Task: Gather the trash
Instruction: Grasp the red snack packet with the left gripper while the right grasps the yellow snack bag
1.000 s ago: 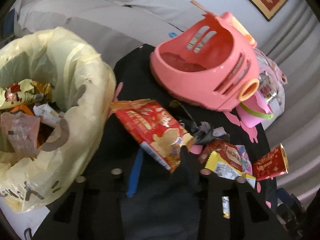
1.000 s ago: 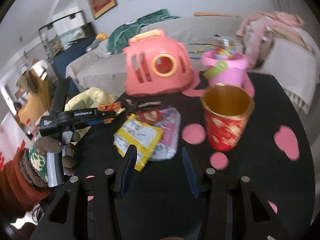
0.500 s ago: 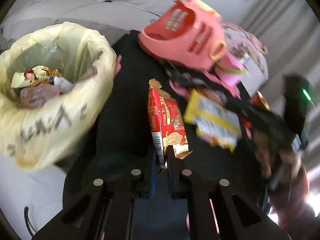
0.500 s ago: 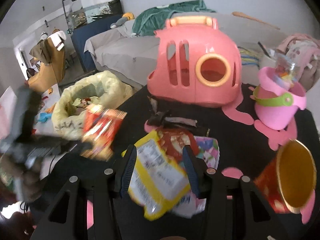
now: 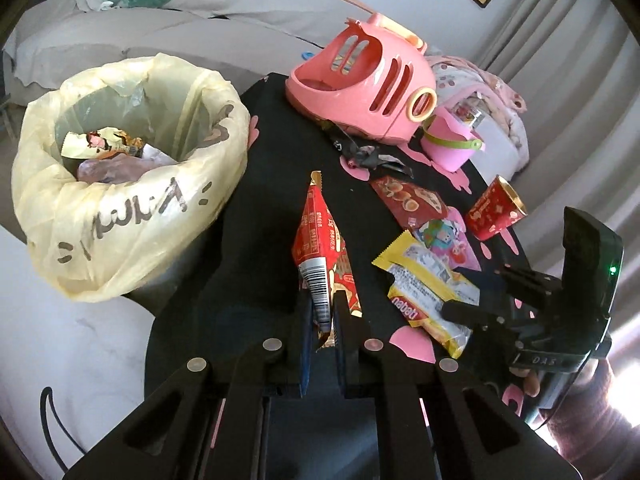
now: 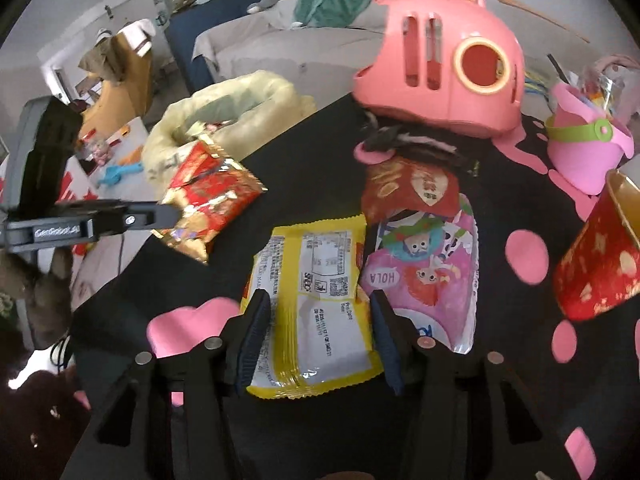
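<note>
Red snack wrapper [image 5: 320, 256]: crinkled foil packet with barcode end downward, pinched at its lower edge between the fingers [image 5: 306, 344] of the left gripper [image 5: 322, 332], which are pressed nearly together on it. It is lifted clear of the black surface [image 5: 264, 208], on the side of the yellow wrapper that faces the bin.

Yellow wrapper [image 6: 312, 300]: flat biscuit packet, printed back upward, lying on the surface. It serves as landmark for the entries below. The right gripper [image 6: 318, 340] straddles its near end; the fingers [image 6: 256, 328] are spread and opening, one at each long edge, not pressing on it.

Pink cartoon packet [image 6: 424, 276]: touching the yellow wrapper's right edge, partly under it.

Dark red packet [image 6: 412, 190]: just beyond the yellow wrapper, overlapping the pink packet's far end.

Black scrap [image 6: 404, 140]: farther beyond, against the pink toy carrier [image 6: 444, 68].

Red and gold paper cup [image 6: 596, 264]: well to the right of the yellow wrapper, tilted.

Pink toy bucket [image 6: 580, 144]: beyond the cup.

Waste bin with yellow liner [image 5: 132, 184]: left of the yellow wrapper, beside the surface edge, holding discarded wrappers.
</note>
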Demonstrator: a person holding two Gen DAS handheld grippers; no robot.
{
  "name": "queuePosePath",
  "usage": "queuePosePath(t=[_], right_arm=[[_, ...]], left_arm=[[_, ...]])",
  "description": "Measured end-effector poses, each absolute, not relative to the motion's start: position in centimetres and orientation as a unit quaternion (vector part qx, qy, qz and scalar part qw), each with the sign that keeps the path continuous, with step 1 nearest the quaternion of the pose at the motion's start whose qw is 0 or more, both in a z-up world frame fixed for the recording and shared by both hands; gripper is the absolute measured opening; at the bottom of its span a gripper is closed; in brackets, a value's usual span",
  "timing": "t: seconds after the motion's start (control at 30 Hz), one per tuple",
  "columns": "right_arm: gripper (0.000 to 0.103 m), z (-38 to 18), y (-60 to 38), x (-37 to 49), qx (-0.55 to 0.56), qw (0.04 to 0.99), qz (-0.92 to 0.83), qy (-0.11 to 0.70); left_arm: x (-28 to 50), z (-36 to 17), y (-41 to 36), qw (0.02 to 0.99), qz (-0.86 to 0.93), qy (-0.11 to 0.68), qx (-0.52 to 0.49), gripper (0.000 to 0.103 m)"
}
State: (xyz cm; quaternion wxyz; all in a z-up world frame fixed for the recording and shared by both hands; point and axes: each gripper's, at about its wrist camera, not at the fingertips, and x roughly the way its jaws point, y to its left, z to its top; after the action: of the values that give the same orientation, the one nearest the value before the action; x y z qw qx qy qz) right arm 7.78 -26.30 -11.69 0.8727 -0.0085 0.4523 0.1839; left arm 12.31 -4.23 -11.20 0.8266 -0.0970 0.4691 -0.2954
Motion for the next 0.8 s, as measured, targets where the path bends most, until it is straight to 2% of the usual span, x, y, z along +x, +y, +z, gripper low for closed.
queuePosePath(t=[0.57, 0.63, 0.73, 0.8], right_arm=[[0.06, -12.7, -23.7, 8.7, -0.069, 0.866, 0.146, 0.473], [0.056, -12.7, -23.6, 8.6, -0.07, 0.869, 0.139, 0.47], [0.044, -12.2, -24.1, 8.0, -0.054, 0.875, 0.141, 0.46], [0.043, -11.7, -24.5, 7.6, -0.045, 0.882, 0.132, 0.451]], left_arm=[[11.3, -10.4, -2.2, 0.835, -0.285, 0.458, -0.107, 0.01], [11.3, -10.4, -2.3, 0.835, -0.285, 0.459, -0.107, 0.01], [11.2, -10.2, -2.2, 0.836, -0.285, 0.457, -0.107, 0.01], [11.1, -10.0, -2.1, 0.837, -0.285, 0.455, -0.108, 0.01]])
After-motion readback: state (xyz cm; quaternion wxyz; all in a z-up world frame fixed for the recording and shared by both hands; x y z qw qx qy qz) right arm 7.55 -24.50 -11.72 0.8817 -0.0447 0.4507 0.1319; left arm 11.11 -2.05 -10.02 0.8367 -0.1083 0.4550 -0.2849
